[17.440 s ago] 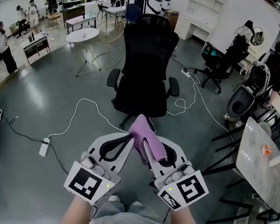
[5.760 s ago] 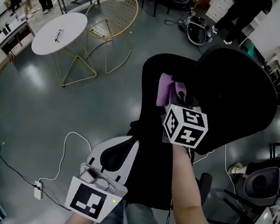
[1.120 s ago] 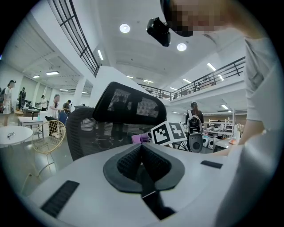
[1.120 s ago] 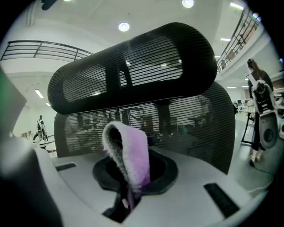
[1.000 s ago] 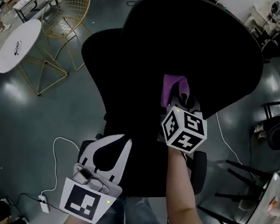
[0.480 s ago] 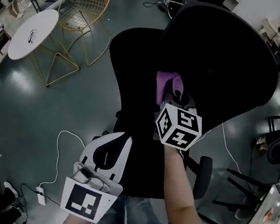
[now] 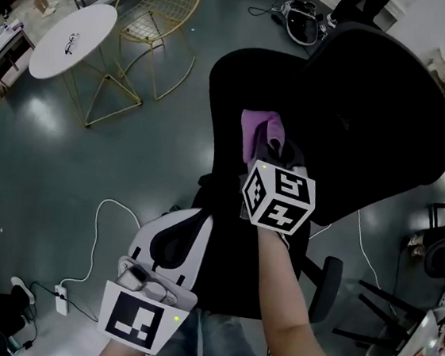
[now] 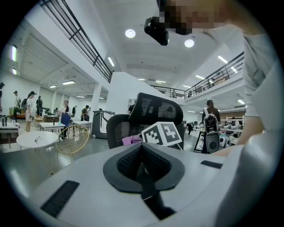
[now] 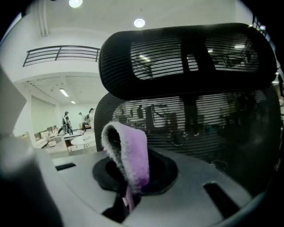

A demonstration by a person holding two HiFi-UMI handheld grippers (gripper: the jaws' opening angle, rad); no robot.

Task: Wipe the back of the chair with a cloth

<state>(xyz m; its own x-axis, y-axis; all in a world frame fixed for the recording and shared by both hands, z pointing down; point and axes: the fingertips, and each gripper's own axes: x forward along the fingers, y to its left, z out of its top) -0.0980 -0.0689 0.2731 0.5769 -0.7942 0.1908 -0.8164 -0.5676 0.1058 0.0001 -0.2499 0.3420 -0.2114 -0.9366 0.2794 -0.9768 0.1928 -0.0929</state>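
Grey floor point(image 7: 64, 163), one black chair point(image 7: 374, 111). Our right claw point(image 7: 275, 154) clenches one purple cloth point(image 7: 256, 129) at the backrest. Our left claw point(image 7: 200, 219) is closed, empty.

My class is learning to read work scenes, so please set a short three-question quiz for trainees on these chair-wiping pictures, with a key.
1. True or false: the left gripper holds the purple cloth.
2. Which gripper is raised by the office chair's mesh back? A: the left gripper. B: the right gripper. C: both.
3. Fill in the blank: in the head view, the gold wire chair stands beside a round white ____.

Key
1. False. Its jaws are together on nothing, and the cloth is pinched in the right gripper.
2. B.
3. table.
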